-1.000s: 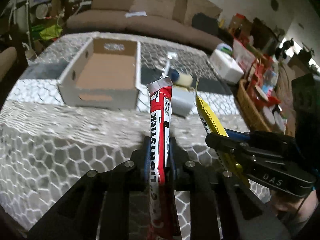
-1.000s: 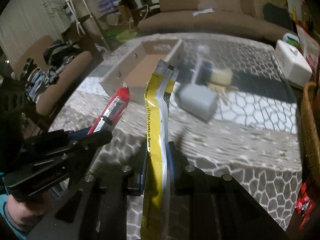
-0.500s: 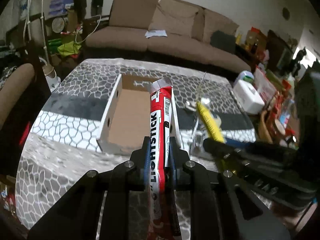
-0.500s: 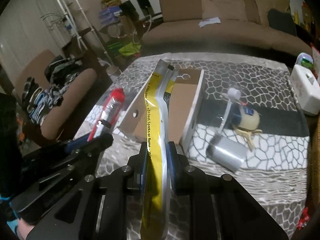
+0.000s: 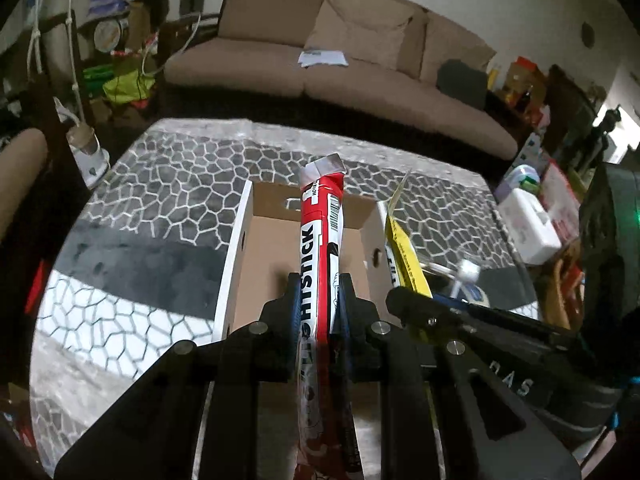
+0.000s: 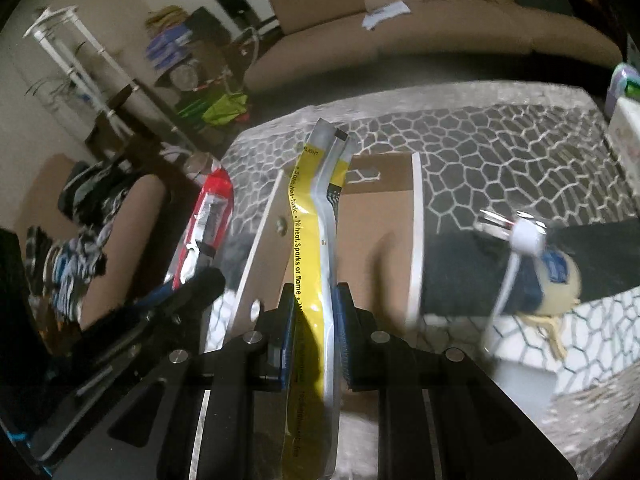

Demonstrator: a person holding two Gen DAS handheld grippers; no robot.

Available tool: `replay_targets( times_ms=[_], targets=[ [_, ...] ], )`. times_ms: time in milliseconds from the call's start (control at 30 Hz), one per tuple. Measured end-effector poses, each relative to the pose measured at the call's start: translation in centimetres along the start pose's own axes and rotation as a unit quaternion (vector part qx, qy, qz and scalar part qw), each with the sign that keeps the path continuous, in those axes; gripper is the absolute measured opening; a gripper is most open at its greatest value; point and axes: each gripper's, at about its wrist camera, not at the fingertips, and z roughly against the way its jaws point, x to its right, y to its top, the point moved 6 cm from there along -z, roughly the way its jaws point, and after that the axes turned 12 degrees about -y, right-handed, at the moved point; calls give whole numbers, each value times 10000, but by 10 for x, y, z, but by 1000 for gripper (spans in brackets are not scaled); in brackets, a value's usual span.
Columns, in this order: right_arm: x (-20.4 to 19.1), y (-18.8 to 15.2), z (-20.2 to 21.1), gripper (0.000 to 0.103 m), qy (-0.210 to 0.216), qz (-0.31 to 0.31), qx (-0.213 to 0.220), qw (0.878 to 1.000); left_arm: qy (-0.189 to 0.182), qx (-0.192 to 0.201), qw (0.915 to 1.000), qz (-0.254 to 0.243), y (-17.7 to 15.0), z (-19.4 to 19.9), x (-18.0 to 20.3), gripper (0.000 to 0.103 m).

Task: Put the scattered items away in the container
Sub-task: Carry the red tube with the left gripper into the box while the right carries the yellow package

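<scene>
My left gripper (image 5: 318, 284) is shut on a red lightstick packet (image 5: 322, 236) and holds it above the open cardboard box (image 5: 236, 256). My right gripper (image 6: 314, 300) is shut on a yellow lightstick packet (image 6: 316, 216) and holds it over the same box (image 6: 416, 216). The right gripper and its yellow packet (image 5: 404, 256) show to the right in the left wrist view. The red packet (image 6: 210, 216) shows to the left in the right wrist view. The box looks empty inside.
On the patterned table (image 5: 160, 200), right of the box, lie a white charger with cable (image 6: 528, 236), a cream and blue round item (image 6: 560, 276) and a white box (image 5: 532, 224). A brown sofa (image 5: 340, 76) stands behind. Clutter sits at both sides.
Both grippers have risen and moved forward over the box with their packets. The box now lies directly under both.
</scene>
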Motion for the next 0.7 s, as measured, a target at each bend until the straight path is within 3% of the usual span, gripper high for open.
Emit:
replay_targets(
  times_ms=[267,700],
  targets=[
    [9,23,-63,18,-354,-192,-211,9990,48,-314,9995,93,12,-65,-35,16],
    [24,25,-88,19,-753,-109,-217,9969,302,-563,9979,-132,9,-104,-40,17]
  ],
)
